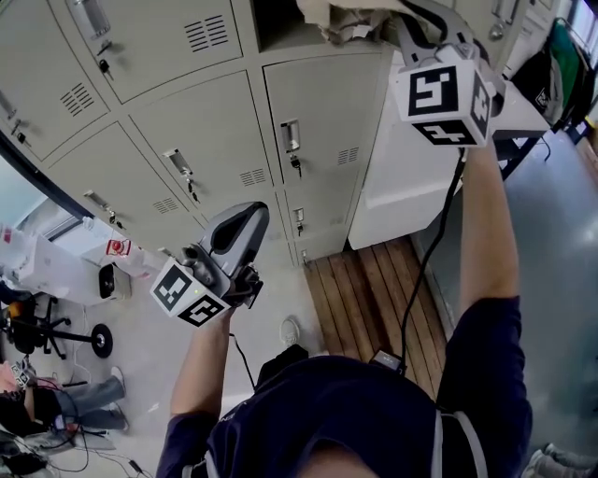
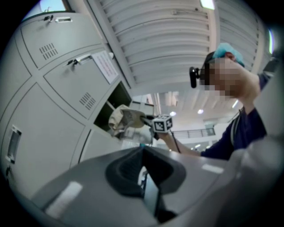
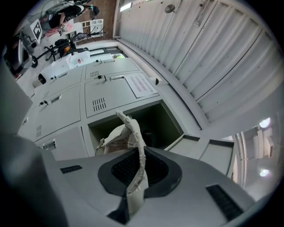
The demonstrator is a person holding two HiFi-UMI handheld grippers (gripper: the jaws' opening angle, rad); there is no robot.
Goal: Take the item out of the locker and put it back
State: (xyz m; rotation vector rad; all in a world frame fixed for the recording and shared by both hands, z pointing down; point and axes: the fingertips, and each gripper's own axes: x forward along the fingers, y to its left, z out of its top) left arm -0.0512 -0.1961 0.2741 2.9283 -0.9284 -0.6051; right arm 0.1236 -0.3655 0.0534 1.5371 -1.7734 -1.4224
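right gripper [image 3: 135,177]: the jaws are closed narrow on a stitched strip of the cream crumpled fabric bag [image 3: 116,139]. the strip runs up between the pads and curves past the jaw tips. the bulk of the bag hangs just beyond the tips, at the mouth of the open grey metal locker compartment [image 3: 162,119]. no view shows whether the bag rests on the compartment floor.

in the head view, your right gripper [image 1: 400,21] is raised at the top of the frame. the bag [image 1: 348,19] lies directly ahead of it, at the compartment opening [image 1: 280,23].

left gripper [image 2: 144,175]: the jaws are together with nothing between them. in the head view you hold it [image 1: 248,219] low, in front of the closed locker doors [image 1: 210,131] and well apart from the bag. its own view looks across at the bag [image 2: 120,119] and the right gripper [image 2: 148,120].
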